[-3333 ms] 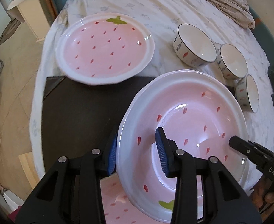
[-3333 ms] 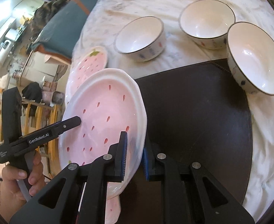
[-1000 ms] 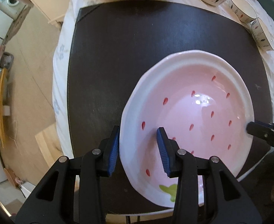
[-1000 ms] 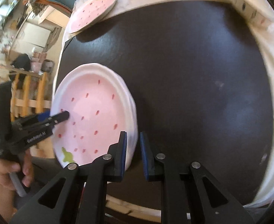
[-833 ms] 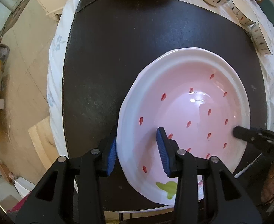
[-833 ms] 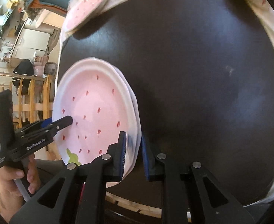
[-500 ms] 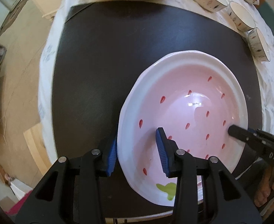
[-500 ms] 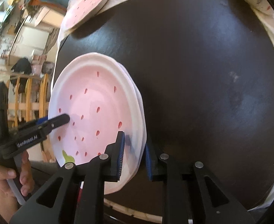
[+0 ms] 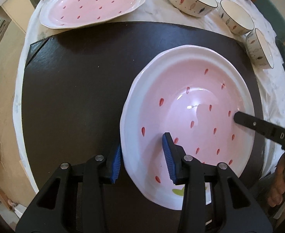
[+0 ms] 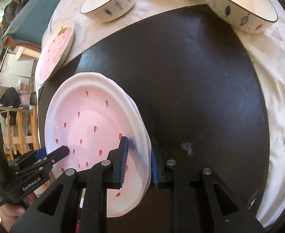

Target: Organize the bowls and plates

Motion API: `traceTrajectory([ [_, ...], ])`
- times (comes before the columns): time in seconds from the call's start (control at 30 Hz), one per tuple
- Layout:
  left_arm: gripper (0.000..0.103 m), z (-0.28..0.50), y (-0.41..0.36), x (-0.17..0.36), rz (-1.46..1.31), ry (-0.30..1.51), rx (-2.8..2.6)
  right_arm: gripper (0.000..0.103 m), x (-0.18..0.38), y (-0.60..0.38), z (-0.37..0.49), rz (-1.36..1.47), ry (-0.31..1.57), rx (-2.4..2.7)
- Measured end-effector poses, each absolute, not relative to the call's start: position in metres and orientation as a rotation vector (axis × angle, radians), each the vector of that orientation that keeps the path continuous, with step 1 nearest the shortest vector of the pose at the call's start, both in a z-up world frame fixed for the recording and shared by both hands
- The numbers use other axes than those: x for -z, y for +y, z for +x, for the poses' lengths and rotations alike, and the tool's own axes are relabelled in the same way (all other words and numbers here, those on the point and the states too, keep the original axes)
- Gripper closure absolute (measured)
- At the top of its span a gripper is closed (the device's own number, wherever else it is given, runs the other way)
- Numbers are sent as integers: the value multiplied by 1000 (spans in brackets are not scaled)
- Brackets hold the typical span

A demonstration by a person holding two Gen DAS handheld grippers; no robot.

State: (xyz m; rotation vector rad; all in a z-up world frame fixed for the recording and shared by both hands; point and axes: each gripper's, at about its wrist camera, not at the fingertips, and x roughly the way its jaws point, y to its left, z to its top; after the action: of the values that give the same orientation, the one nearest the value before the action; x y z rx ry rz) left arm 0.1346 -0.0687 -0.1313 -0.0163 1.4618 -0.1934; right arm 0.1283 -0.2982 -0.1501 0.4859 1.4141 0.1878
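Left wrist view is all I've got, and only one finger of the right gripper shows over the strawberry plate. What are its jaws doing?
Observer: The right gripper straddles the near rim of the strawberry plate, one pad inside, one outside. Its jaws have just been opening, and the pads look off the rim.
Operator: Is the plate lying straight on the dark mat?
Observer: No. A second plate shows its white rim just beneath it, and that stack lies on the dark mat.
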Motion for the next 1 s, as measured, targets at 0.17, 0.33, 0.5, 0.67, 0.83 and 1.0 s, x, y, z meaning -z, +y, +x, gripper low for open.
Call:
traceTrajectory([
  [0.17, 68, 131, -60, 132, -32, 1456, 184, 78, 151, -301, 125, 496, 1400, -192],
  [0.33, 66, 127, -59, 132, -23, 1457, 170, 77, 150, -305, 125, 495, 1396, -174],
  [0.5, 40, 112, -37, 115, -63, 1410, 129, 77, 143, -305, 120, 520, 1366, -163],
  [0.67, 28, 102, -16, 89, -105, 1328, 86, 22, 111, -308, 106, 547, 1253, -158],
  [0.83, 28, 92, 3, 65, -93, 1230, 26, 22, 76, -285, 94, 445, 1181, -226],
  [1.0, 28, 98, 9, 55, -108, 1183, -32, 22, 51, -269, 90, 415, 1139, -273],
])
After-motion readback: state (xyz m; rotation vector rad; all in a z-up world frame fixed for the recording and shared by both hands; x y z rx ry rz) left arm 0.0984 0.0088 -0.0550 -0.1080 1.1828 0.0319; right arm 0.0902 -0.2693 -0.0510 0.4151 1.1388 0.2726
